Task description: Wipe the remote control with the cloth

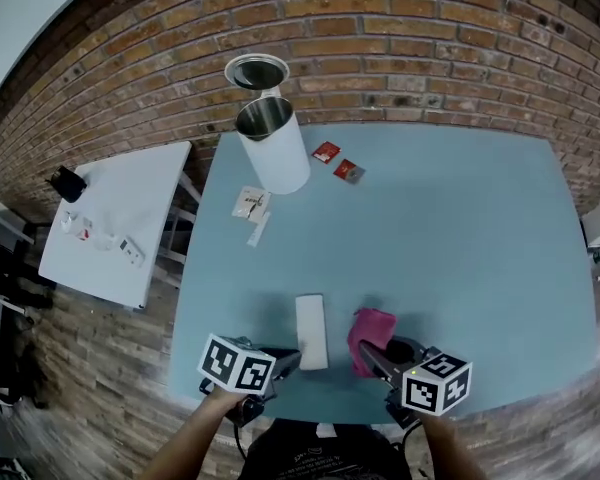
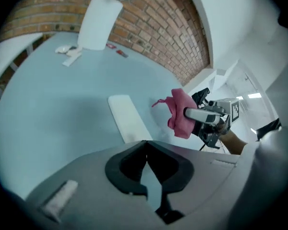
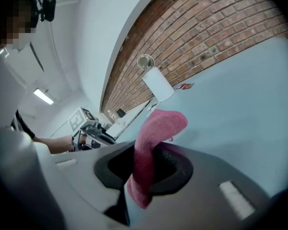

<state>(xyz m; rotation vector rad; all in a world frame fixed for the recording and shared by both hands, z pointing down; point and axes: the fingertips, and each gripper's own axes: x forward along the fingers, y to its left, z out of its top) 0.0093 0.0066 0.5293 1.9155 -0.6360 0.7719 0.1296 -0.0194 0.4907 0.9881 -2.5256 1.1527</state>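
Observation:
A white remote control (image 1: 311, 330) lies flat on the blue table (image 1: 450, 238) near its front edge. My left gripper (image 1: 286, 360) sits at the remote's near left corner, shut with nothing between its jaws. In the left gripper view (image 2: 146, 157) the remote (image 2: 127, 119) stretches away just ahead, its near end hidden by the gripper body. My right gripper (image 1: 376, 352) is shut on a pink cloth (image 1: 371, 329), held just right of the remote. In the right gripper view (image 3: 144, 164) the cloth (image 3: 151, 143) stands up between the jaws and folds over.
A white cylindrical can (image 1: 273, 146) with an open top stands at the table's back left, a round lid (image 1: 257, 71) behind it. Two red packets (image 1: 338, 162) and white wrappers (image 1: 251, 206) lie near it. A white side table (image 1: 120, 223) stands left; a brick wall runs behind.

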